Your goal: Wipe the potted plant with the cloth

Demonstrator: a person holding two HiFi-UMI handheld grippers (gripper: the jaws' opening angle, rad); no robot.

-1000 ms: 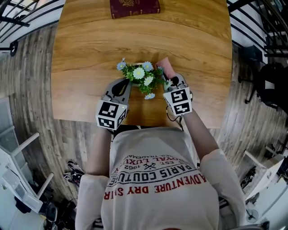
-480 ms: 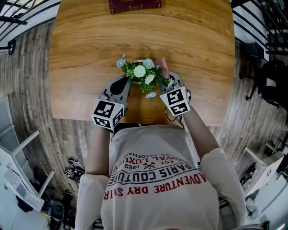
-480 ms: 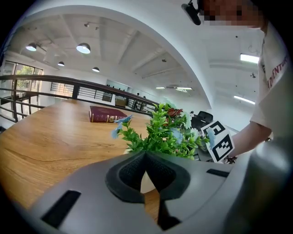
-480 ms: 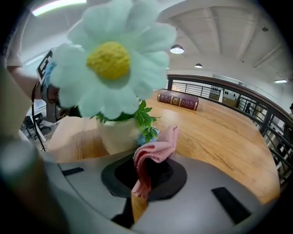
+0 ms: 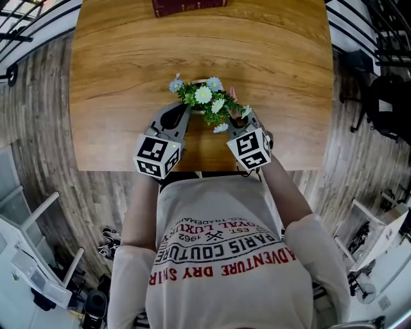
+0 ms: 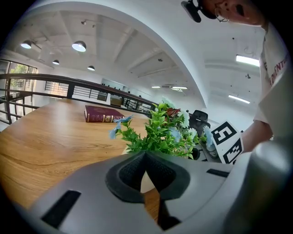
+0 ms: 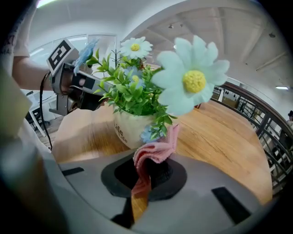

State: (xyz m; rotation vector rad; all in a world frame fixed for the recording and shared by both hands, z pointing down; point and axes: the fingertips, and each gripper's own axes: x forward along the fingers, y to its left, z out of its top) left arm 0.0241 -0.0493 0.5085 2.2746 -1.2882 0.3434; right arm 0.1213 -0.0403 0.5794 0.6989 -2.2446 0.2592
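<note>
The potted plant [image 5: 205, 103], green leaves with white and pale-blue flowers in a cream ceramic pot, stands toward the near edge of the round wooden tabletop [image 5: 122, 71], between the two tools. The folded pink cloth [image 7: 153, 151] is pinched in the closed jaws of the right tool [image 7: 146, 171], and its free end lies against the low leaves just above the pot's rim on the plant's right side.

Over the last second this tool has slid along that right side toward the near edge. In the head view far less pink now shows past the foliage than a moment ago. That reads as a wiping stroke under way across the right-hand leaves, with the left side and the pot wall probably still to do.

The left tool [image 6: 146, 169] has stayed put just left of the pot, jaws fully together and holding nothing. Whether it touches the pot I cannot tell. A dark red book [image 5: 189, 6] lies well apart at the far edge.
</note>
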